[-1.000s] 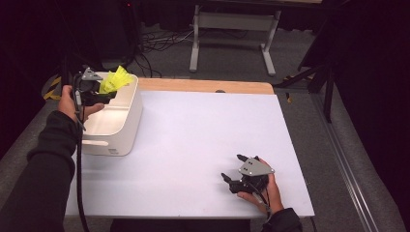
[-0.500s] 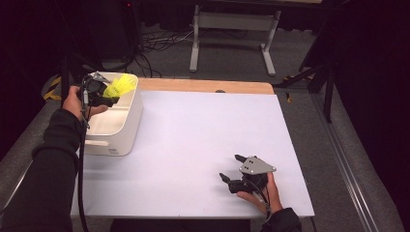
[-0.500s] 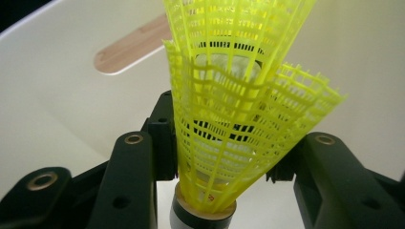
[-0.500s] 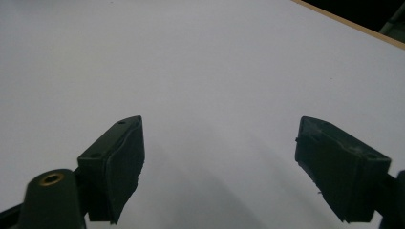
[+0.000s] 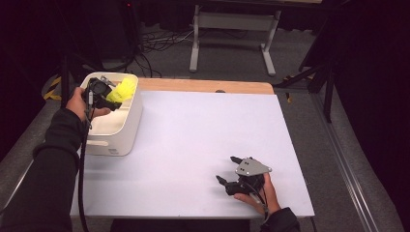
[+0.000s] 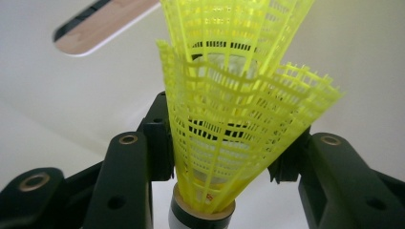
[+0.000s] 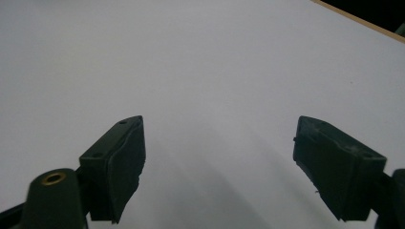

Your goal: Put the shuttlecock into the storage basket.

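I'm holding the left gripper [image 6: 224,157] over the white bin [image 5: 126,130], jaws just easing open but still hugging the yellow shuttlecock [image 6: 229,119]. My right gripper [image 7: 219,162] is sitting wide open, empty, on the table [image 5: 193,140].

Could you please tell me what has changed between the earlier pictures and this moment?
The left tool carried the yellow shuttlecock from above the white bin's rim down into it. Its jaws have just been opening a little, with the shuttlecock's skirt between them and seemingly touching both. The right tool stayed open and still over the white table.
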The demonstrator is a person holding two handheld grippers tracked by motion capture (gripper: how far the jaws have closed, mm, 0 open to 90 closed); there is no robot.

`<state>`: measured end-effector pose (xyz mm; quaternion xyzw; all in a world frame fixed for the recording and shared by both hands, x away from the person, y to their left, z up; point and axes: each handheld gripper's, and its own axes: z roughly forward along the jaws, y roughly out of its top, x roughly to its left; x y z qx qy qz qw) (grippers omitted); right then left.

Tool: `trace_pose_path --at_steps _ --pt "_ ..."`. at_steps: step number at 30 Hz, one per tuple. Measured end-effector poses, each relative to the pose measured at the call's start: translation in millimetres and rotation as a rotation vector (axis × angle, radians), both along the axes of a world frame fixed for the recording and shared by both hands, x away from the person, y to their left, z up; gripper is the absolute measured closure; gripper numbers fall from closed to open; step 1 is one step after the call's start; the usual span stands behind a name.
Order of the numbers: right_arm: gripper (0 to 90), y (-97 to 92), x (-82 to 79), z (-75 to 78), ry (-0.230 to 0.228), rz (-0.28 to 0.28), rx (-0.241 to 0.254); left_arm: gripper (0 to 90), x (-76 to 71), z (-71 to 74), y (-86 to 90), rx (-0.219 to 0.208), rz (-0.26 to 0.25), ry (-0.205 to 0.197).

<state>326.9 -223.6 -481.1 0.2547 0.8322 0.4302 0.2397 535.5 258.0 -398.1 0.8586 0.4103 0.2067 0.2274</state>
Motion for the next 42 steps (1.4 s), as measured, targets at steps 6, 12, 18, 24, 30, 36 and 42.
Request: trace_pose_path --at_steps 6,12,18,24,30,36,42 --pt "18.7 0.8 -0.2 -0.4 0.003 0.001 -0.008 51.2 -0.1 -0.1 -1.0 0.002 -0.01 -0.007" --pt "18.0 1.4 -0.4 -0.6 0.004 -0.006 -0.024 45.6 1.2 -4.3 -4.6 0.027 -0.02 0.044" --pt "16.7 -0.2 0.4 -0.5 0.002 -0.032 -0.02 26.7 1.2 -4.6 -8.1 0.034 -0.03 0.056" --pt "16.7 -1.2 -0.2 0.0 -0.002 -0.032 -0.024 20.1 -2.4 0.5 -10.2 0.046 -0.057 0.013" --pt "16.7 -1.4 -0.1 0.0 -0.005 -0.034 -0.033 16.7 -10.4 12.1 -11.5 0.062 -0.059 -0.115" --pt "16.7 -3.1 -1.2 0.9 -0.012 -0.036 -0.031 17.7 -19.5 21.4 -20.5 0.035 -0.112 -0.165" --pt "18.3 -4.7 -8.1 7.9 -0.09 -0.048 -0.004 18.3 -31.2 30.6 -28.3 0.039 -0.108 -0.214"
